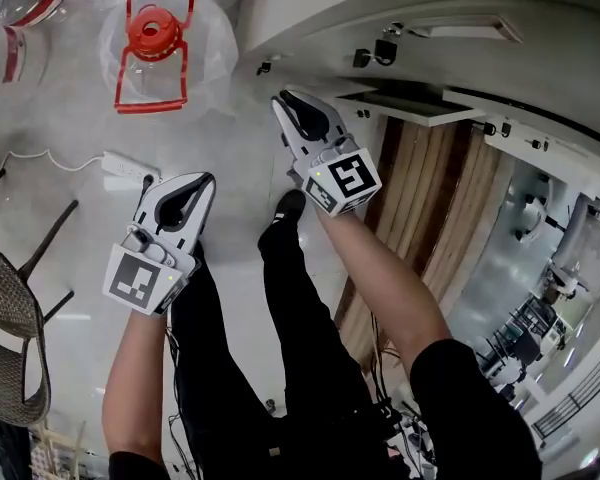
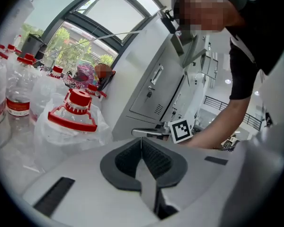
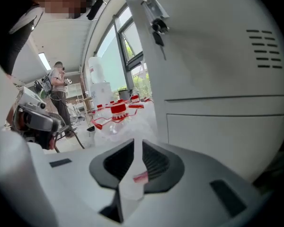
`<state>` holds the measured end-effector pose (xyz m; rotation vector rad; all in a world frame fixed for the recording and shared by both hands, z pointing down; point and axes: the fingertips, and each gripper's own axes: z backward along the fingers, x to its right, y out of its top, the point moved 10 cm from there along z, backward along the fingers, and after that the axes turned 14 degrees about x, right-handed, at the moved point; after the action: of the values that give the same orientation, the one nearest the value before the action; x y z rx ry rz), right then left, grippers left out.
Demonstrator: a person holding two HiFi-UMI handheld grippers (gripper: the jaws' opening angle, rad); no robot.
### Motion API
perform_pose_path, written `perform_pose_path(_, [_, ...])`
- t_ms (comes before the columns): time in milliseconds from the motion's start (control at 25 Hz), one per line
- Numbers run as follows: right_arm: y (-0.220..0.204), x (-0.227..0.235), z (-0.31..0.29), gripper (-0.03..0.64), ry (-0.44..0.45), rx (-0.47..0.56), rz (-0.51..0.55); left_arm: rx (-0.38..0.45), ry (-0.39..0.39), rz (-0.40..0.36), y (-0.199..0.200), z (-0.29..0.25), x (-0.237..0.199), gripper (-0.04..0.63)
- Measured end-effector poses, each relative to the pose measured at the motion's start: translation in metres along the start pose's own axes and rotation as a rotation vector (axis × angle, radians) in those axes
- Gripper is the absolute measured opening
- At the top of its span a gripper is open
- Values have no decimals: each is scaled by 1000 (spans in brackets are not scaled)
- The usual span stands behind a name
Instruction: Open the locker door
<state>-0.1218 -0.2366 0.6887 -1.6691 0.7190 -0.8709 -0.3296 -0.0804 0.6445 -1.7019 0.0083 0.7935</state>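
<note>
Our left tongs (image 2: 142, 143) sit pressed together, holding nothing; our right tongs (image 3: 137, 144) stand slightly parted, also empty. We see the grey locker door (image 3: 217, 56) just right of the right tongs, its lock (image 3: 154, 13) up high, untouched.

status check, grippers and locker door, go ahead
Left gripper shut, right gripper slightly open, both empty. Locker door looks swung out, key in a lock. Nothing in the way.
</note>
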Motion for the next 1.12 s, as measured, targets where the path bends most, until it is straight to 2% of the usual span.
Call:
perform_pose_path(320, [-67,51,-28,89,-96,-41,-27,11,-72,-7,-34,-31,-22,18])
perform_pose_path(600, [-127,73,-49,102,-175,-80,-50,24,-125,-18,-59,-43,-39,18])
perform_pose_path(760, [-141,79,-57,126,-231,-56,-105,19,-126,-9,-72,-41,-47,18])
perform_pose_path(1120, [-147,88,-74,134,-250,-68,-30,-1,-123,-6,-81,-27,-57,18])
